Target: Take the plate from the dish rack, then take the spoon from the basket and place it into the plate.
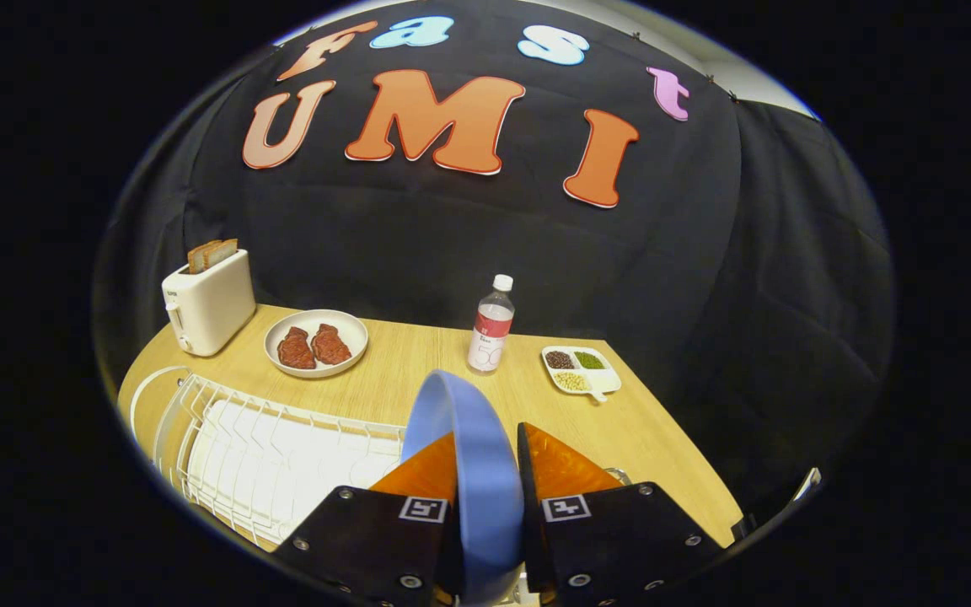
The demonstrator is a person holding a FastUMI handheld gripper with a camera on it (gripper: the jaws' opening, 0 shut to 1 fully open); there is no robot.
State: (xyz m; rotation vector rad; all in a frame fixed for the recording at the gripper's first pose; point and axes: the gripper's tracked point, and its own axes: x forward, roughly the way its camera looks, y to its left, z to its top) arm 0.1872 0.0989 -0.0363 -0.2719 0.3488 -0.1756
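Note:
A light blue plate stands on edge between my two fingers, and my gripper is shut on it, one finger pressing each face. The plate's rim rises ahead of the fingertips, above the wooden table. The white wire dish rack lies just left of the fingers, low and close, with its slots showing no dishes. A thin metal wire loop peeks out just right of the right finger; I cannot tell what it belongs to.
Beyond the rack stand a white toaster with bread slices, a white plate holding two pieces of meat, a water bottle and a small divided dish of beans. The table's right edge runs close past the right finger.

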